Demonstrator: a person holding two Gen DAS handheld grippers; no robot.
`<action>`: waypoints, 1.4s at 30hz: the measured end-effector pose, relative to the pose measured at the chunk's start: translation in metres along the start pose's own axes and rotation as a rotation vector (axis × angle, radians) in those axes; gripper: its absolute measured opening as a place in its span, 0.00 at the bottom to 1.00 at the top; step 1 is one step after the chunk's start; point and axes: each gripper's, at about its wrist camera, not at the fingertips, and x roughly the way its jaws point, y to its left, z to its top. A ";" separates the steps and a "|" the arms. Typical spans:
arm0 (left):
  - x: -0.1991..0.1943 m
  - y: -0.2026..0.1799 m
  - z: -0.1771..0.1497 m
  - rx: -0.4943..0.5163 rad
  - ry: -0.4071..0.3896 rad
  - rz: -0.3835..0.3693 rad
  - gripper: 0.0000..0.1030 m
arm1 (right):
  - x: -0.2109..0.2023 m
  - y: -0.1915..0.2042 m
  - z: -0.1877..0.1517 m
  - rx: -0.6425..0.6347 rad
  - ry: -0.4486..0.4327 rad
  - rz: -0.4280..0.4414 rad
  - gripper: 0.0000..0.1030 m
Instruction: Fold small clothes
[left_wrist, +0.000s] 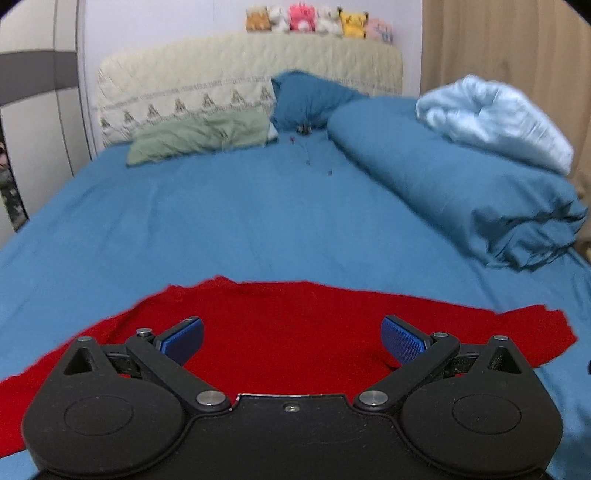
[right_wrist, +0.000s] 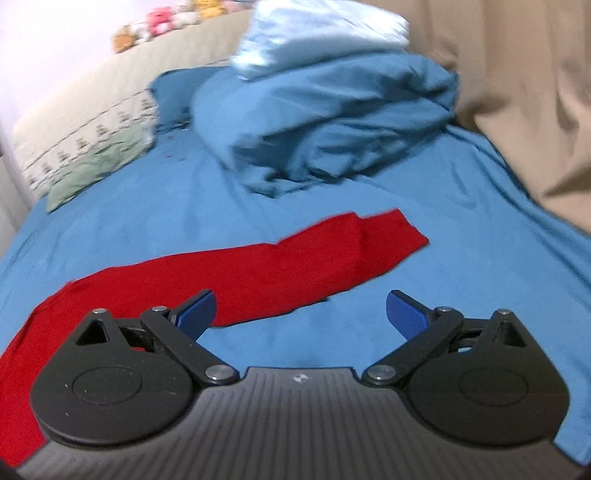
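Observation:
A red garment (left_wrist: 288, 325) lies spread flat on the blue bed sheet (left_wrist: 221, 221). My left gripper (left_wrist: 291, 339) is open and empty, hovering over the garment's middle. In the right wrist view the same red garment (right_wrist: 258, 269) stretches from lower left to a sleeve end at centre right. My right gripper (right_wrist: 300, 314) is open and empty, above the sheet (right_wrist: 461, 258) just near the garment's near edge, with its left finger (right_wrist: 195, 310) over the red cloth.
A rolled blue duvet (left_wrist: 461, 184) with a pale blue blanket (left_wrist: 495, 118) on it lies along the right side. A green pillow (left_wrist: 199, 136) and blue pillow (left_wrist: 310, 99) sit by the headboard, with plush toys (left_wrist: 317, 20) on top. A beige curtain (right_wrist: 517, 92) hangs at right.

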 end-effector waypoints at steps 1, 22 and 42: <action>0.018 0.000 -0.003 -0.006 0.012 0.010 1.00 | 0.015 -0.007 -0.001 0.014 0.004 -0.014 1.00; 0.165 0.017 -0.065 -0.041 0.183 0.063 1.00 | 0.165 -0.042 -0.011 0.111 -0.079 -0.129 0.60; 0.071 0.142 -0.044 -0.121 -0.018 0.128 1.00 | 0.106 0.235 0.031 -0.096 -0.161 0.588 0.24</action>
